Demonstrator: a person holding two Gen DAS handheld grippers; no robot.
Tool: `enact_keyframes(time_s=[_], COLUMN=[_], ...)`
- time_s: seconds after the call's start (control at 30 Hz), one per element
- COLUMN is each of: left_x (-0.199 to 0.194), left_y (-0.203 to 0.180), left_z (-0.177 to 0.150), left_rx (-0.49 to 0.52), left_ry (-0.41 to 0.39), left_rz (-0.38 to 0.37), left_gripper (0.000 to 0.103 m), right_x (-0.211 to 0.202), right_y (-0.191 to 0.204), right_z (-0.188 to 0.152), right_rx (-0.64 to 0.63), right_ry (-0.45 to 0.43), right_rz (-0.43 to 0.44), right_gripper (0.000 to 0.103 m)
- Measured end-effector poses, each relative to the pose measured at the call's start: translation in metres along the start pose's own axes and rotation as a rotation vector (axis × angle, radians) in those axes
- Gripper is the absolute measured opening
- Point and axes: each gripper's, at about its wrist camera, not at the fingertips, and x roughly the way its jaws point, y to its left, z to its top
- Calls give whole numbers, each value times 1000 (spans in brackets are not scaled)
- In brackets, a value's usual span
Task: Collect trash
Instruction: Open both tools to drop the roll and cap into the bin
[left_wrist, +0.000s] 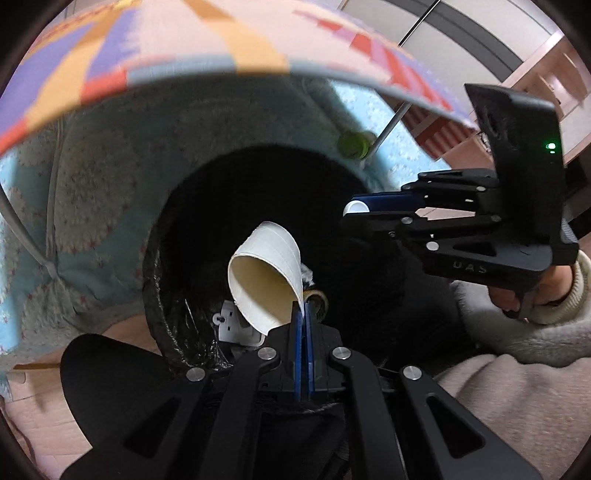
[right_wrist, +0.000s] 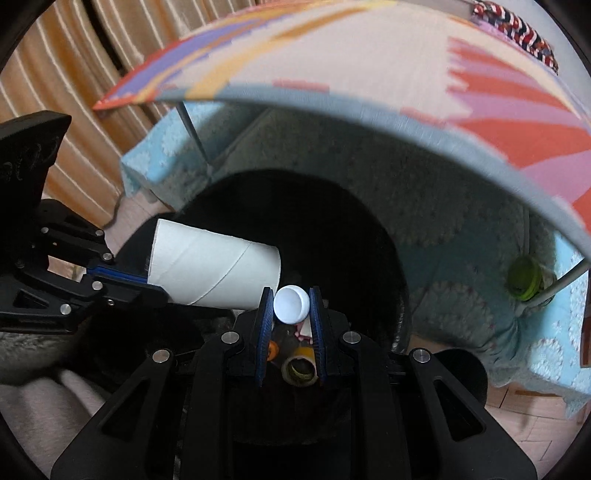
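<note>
My left gripper (left_wrist: 303, 308) is shut on the wall of a white cardboard tube (left_wrist: 266, 273) and holds it over the mouth of a black-lined trash bin (left_wrist: 173, 332). The tube also shows in the right wrist view (right_wrist: 214, 273), gripped from the left by the left gripper (right_wrist: 144, 282). My right gripper (right_wrist: 291, 301) is shut on a white bottle cap (right_wrist: 291, 304) above the bin opening (right_wrist: 391, 295). In the left wrist view the right gripper (left_wrist: 354, 210) holds the cap (left_wrist: 355, 208) over the bin. A yellow tape roll (right_wrist: 299, 367) lies inside the bin.
A table edge with a colourful patterned top (left_wrist: 147, 44) hangs over the bin. A light blue tablecloth (left_wrist: 92, 192) drapes behind it. A green round object (right_wrist: 522, 278) sits by a table leg. A white wall socket (left_wrist: 231, 323) shows beside the bin.
</note>
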Motion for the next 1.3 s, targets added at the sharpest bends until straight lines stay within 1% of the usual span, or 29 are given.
enact_keyframes(time_s=[0.23,0.33,0.47,0.57,0.63,0.67,0.7,0.73,0.77,0.8,0.87,1.07,1.13,1.2,1.23,1.3], left_x=[25,33,34,33,33,33,33,34,33,31,24,0,-12,-22,-29,-42], left_y=[10,15,16,14,13,13,14,14,14,13,12,2,-2,-8,-12,-19], left_z=[3,3,4,5,6,6,6,6,6,6,7,9,10,10,11,11], left_rx=[-18,-34,-52,-47,-43,-41,-42,-44,-42,-41,-37,2,17,28,39,62], left_ry=[50,67,74,72,72,73,76,76,71,64,37,-24,-50,-72,-87,-116], left_rz=[18,34,37,41,54,57,59,63,63,67,71,73,71,70,70,69], left_gripper=[1,1,1,2,3,4,6,9,18,34,53,53,53,53,53,63], right_x=[25,30,36,40,40,40,39,38,38,36,33,12,1,-9,-15,-30], right_y=[0,1,3,3,4,5,5,5,5,6,6,5,6,7,8,11], right_z=[0,1,1,3,3,2,2,2,2,2,2,3,4,5,5,6], right_rx=[-5,-14,-23,-23,-23,-24,-26,-28,-29,-30,-34,-32,-35,-43,-47,-59], right_ry=[54,67,76,83,84,83,80,76,74,72,65,39,26,12,2,-17], right_rz=[-4,-11,-9,2,7,9,9,7,7,7,0,8,20,29,31,39], right_gripper=[20,20,20,20,23,30,33,34,34,34,34,34,38,47,48,53])
